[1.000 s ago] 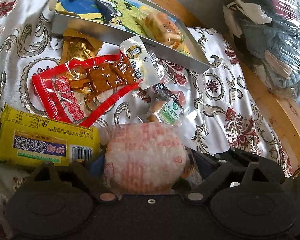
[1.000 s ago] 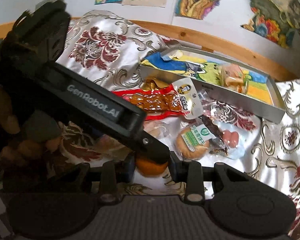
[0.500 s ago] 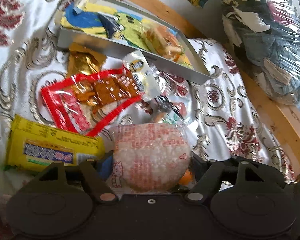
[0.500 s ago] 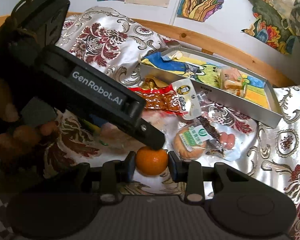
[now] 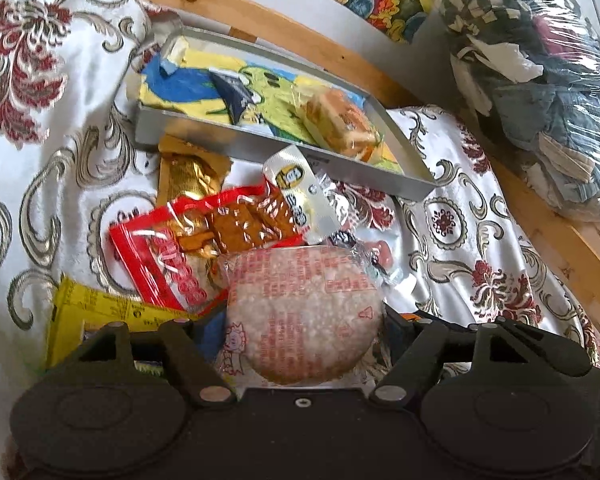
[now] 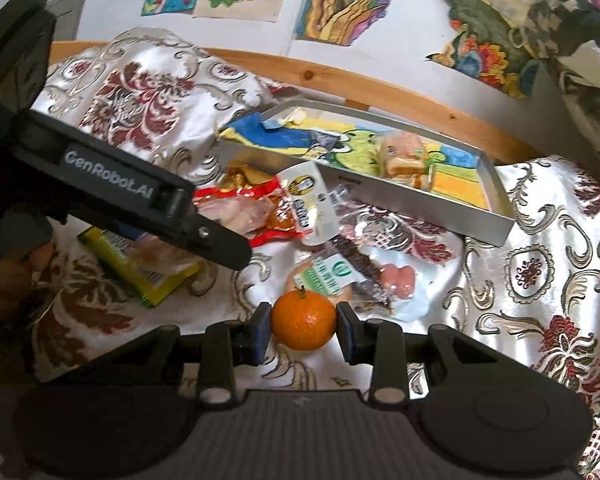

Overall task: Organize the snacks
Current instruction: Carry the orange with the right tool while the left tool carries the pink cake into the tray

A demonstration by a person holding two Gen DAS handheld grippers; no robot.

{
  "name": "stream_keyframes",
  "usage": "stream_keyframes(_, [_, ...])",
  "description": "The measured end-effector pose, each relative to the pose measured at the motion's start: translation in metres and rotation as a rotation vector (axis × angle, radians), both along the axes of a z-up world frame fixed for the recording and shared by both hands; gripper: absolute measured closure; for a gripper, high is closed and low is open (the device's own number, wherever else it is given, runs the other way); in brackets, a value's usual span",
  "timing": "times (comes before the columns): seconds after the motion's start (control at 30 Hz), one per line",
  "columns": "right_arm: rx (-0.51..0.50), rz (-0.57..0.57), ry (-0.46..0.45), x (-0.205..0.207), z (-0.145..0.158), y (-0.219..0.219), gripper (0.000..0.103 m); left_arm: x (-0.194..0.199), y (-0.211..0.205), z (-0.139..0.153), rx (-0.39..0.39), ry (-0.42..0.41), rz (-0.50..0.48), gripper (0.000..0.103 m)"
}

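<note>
I have the left gripper (image 5: 304, 320) closed on the wrapped rice cracker (image 5: 304, 316): light, brittle, slippery film. My right gripper (image 6: 303, 330) clamps the mandarin (image 6: 303, 322) at its sides: firm, bruisable.

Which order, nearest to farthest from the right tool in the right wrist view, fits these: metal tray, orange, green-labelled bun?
1. orange: held in the right tool, between its fingers.
2. green-labelled bun: just beyond the orange, on the cloth.
3. metal tray: farthest, by the wooden rail.
</note>
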State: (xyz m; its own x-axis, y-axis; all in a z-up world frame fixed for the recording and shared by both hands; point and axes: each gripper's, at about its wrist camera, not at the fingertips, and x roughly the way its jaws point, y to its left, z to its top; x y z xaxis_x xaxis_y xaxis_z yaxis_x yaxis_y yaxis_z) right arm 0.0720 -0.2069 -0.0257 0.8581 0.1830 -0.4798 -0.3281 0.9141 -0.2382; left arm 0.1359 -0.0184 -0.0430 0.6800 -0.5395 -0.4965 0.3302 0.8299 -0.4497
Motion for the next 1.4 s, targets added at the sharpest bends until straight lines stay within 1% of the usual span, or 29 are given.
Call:
stream_keyframes(0.1, [0.02, -0.019, -0.016, 0.006, 0.006, -0.003, 0.065, 0.002, -0.002, 0.006, 0.015, -0.026, 0.008, 0.027])
stream_keyframes(0.2, [0.063, -0.034, -0.031, 0.016, 0.015, -0.009, 0.065, 0.008, -0.003, 0.015, 0.024, -0.054, 0.024, 0.027])
stream_keyframes(0.3, [0.064, -0.049, -0.072, 0.03, 0.026, -0.013, 0.065, 0.02, -0.003, 0.026, 0.023, -0.089, 0.059, 0.027])
stream_keyframes(0.37, [0.086, -0.063, -0.094, 0.043, 0.034, -0.016, 0.065, 0.033, -0.003, 0.036, 0.025, -0.117, 0.08, 0.027])
stream_keyframes(0.53, [0.155, -0.069, -0.14, 0.085, 0.053, -0.017, 0.065, 0.068, -0.002, 0.059, 0.07, -0.17, 0.131, 0.027])
stream_keyframes(0.63, [0.167, -0.043, -0.16, 0.111, 0.059, -0.008, 0.065, 0.092, 0.004, 0.068, 0.081, -0.178, 0.165, 0.027])
stream_keyframes(0.77, [0.196, -0.02, -0.155, 0.141, 0.06, 0.004, 0.065, 0.124, 0.013, 0.075, 0.083, -0.172, 0.212, 0.027])
stream_keyframes(0.87, [0.203, -0.018, -0.149, 0.158, 0.057, 0.011, 0.065, 0.143, 0.019, 0.075, 0.085, -0.156, 0.227, 0.027])
stream_keyframes(1.0, [0.209, -0.018, -0.133, 0.171, 0.049, 0.015, 0.065, 0.16, 0.02, 0.068, 0.096, -0.134, 0.221, 0.027])
stream_keyframes(1.1, [0.209, -0.027, -0.121, 0.176, 0.043, 0.015, 0.065, 0.167, 0.019, 0.062, 0.099, -0.119, 0.219, 0.027])
stream_keyframes(1.23, [0.222, -0.046, -0.103, 0.181, 0.037, 0.013, 0.065, 0.171, 0.014, 0.055, 0.129, -0.117, 0.208, 0.027])
stream_keyframes(1.4, [0.23, -0.053, -0.086, 0.184, 0.034, 0.013, 0.064, 0.173, 0.011, 0.05, 0.147, -0.109, 0.203, 0.027])
